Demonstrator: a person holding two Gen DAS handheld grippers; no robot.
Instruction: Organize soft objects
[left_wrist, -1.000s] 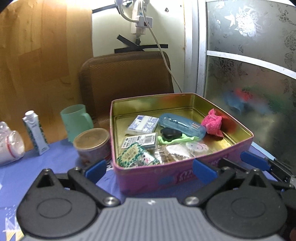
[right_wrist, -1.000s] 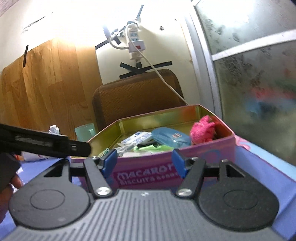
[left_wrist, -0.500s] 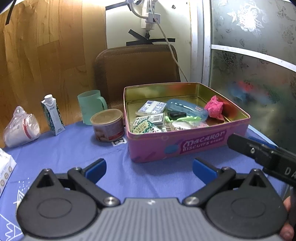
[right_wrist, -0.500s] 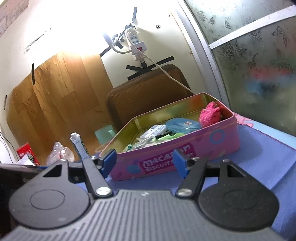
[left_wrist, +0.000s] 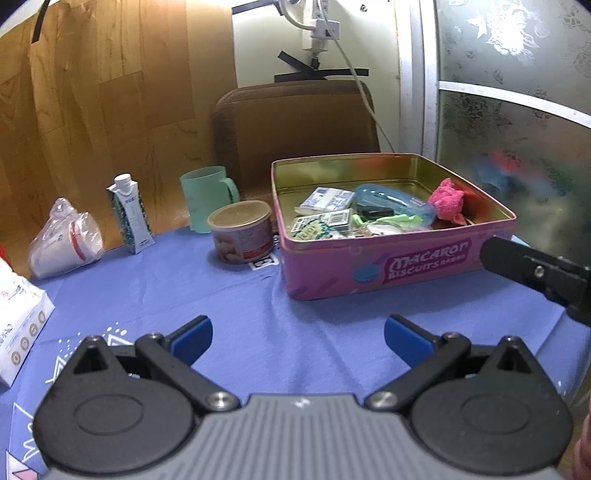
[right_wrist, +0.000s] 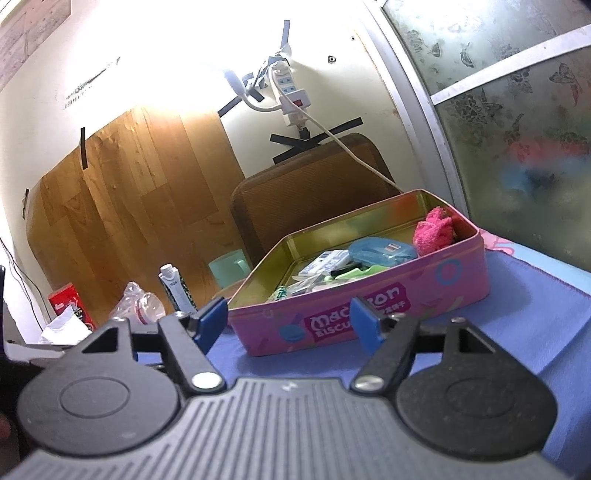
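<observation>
A pink biscuit tin (left_wrist: 399, 269) (right_wrist: 406, 295) stands open on the blue tablecloth (left_wrist: 229, 295). Inside it lie a pink cloth (left_wrist: 448, 201) (right_wrist: 432, 230), a blue plastic case (left_wrist: 391, 206) (right_wrist: 380, 253), a green item and several small packets. My left gripper (left_wrist: 297, 338) hovers open over the cloth, well short of the tin, with nothing between its fingers. My right gripper (right_wrist: 290, 321) sits in front of the tin's near side, its jaws opening and empty. One dark finger of the right gripper (left_wrist: 532, 273) shows at the right edge of the left wrist view.
A round tub (left_wrist: 240, 230), a green mug (left_wrist: 205, 197), a small carton (left_wrist: 129, 214) and a plastic-wrapped bundle (left_wrist: 66, 243) stand left of the tin. A white pack (left_wrist: 18, 314) lies at the far left. A brown chair back (left_wrist: 295, 125) rises behind the table; frosted glass (left_wrist: 517, 129) is at right.
Both grippers have pulled back from the tin, which now looks smaller and farther. The right view has rolled and tilted. The right jaws stand a little wider apart.
</observation>
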